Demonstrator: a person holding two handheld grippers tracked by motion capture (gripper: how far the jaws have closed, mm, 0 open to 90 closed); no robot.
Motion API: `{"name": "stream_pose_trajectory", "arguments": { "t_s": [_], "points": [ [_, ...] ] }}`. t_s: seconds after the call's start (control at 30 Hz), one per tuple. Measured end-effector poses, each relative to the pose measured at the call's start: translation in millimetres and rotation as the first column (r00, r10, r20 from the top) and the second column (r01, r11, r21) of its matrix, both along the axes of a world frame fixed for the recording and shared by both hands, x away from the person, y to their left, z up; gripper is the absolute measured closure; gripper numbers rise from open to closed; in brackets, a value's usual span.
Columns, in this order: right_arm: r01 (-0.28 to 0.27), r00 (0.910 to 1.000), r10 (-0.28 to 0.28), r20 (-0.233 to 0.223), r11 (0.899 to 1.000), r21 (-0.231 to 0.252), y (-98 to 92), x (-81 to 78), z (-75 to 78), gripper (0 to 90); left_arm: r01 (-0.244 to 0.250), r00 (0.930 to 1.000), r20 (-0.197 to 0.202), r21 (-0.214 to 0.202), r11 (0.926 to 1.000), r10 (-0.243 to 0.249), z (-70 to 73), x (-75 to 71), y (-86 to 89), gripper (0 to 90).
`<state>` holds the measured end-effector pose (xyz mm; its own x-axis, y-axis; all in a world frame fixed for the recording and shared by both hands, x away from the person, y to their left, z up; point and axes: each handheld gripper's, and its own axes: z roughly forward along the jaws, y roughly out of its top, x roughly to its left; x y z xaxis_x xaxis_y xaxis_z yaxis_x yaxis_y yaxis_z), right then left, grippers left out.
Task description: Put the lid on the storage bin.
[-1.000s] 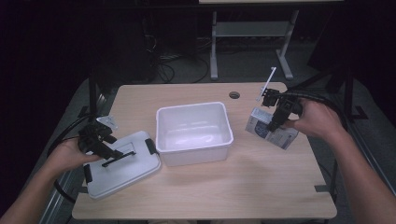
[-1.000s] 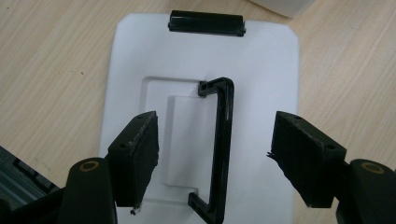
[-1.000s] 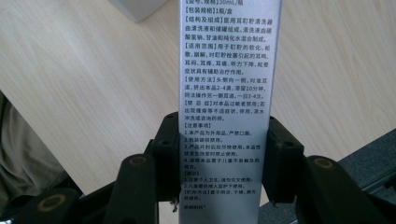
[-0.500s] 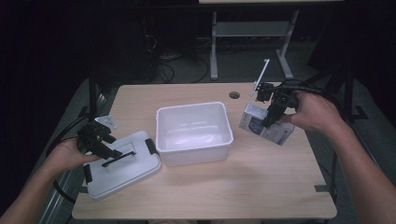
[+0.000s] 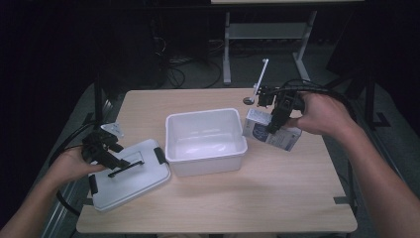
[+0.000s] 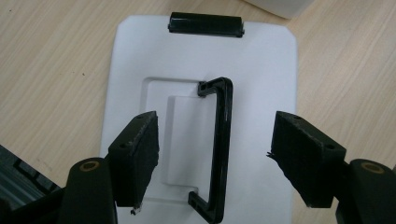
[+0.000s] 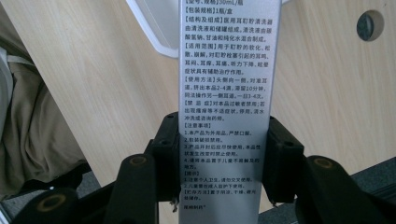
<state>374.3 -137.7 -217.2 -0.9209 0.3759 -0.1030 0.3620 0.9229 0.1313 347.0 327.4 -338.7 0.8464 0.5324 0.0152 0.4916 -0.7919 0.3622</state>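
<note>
Right claw: clamped on narrow printed box, pads pressing both long sides; box lifted clear of bench, beside rim of white tub. Left claw: spread wide, gripping nothing, poised over grey lid; black handle of lid lying between the jaws, untouched by either pad. Lid flat on bench, beneath left claw.
</note>
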Motion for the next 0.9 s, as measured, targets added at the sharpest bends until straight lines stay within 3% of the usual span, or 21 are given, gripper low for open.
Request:
{"name": "stream_pose_trajectory", "arguments": {
  "t_s": [0.37,0.9],
  "points": [
    [-0.066,0.9977,0.066,0.017,0.998,-0.015,24.6,-1.8,13.5,55.6,0.004,1.0000,0.000,-0.002,1.0000,-0.004,0.9,0.1,-1.5,31.4],
    [-0.144,0.9895,0.144,0.010,0.989,-0.020,60.5,2.2,12.4,55.5,0.005,1.0000,-0.002,-0.002,1.0000,-0.005,1.7,0.3,-0.8,31.4]
  ]
}}
